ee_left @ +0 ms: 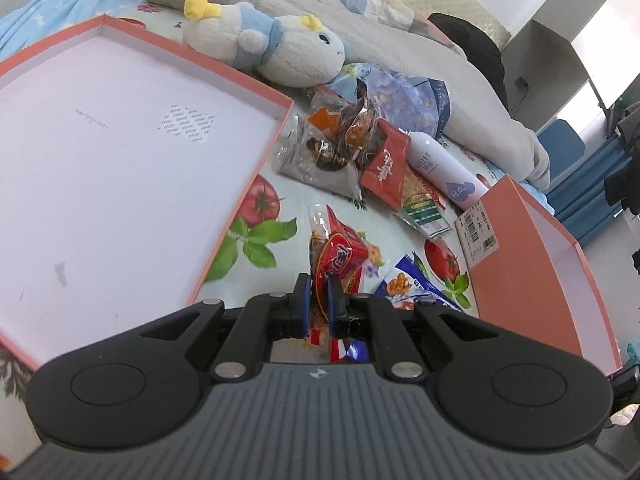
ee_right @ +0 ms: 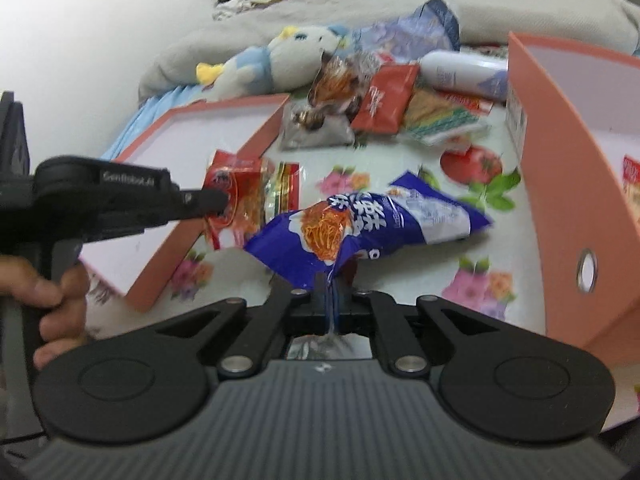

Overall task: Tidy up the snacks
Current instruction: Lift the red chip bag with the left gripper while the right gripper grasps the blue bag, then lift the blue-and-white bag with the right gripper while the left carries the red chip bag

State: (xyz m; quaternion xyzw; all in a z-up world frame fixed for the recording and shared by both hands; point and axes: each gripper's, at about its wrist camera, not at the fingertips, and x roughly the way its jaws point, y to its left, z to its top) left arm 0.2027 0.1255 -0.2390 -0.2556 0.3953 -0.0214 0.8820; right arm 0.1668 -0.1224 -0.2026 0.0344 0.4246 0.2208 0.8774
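Observation:
My left gripper (ee_left: 319,286) is shut on a red snack packet (ee_left: 338,254) and holds it above the floral bedsheet, beside the shallow pink box lid (ee_left: 248,184). In the right wrist view the left gripper (ee_right: 218,200) shows from the side with the red packet (ee_right: 244,196) in it. My right gripper (ee_right: 332,282) is shut on the edge of a blue snack packet (ee_right: 368,224), held above the sheet. The blue packet also shows in the left wrist view (ee_left: 416,284). A pile of other snack packets (ee_left: 360,140) lies further back.
A deep pink box (ee_right: 568,184) stands at the right, with a barcode label (ee_left: 478,232). A white bottle (ee_left: 440,168) lies beside the pile. A plush duck (ee_left: 280,46) and a grey blanket (ee_left: 360,20) lie behind. A person's hand (ee_right: 44,292) grips the left tool.

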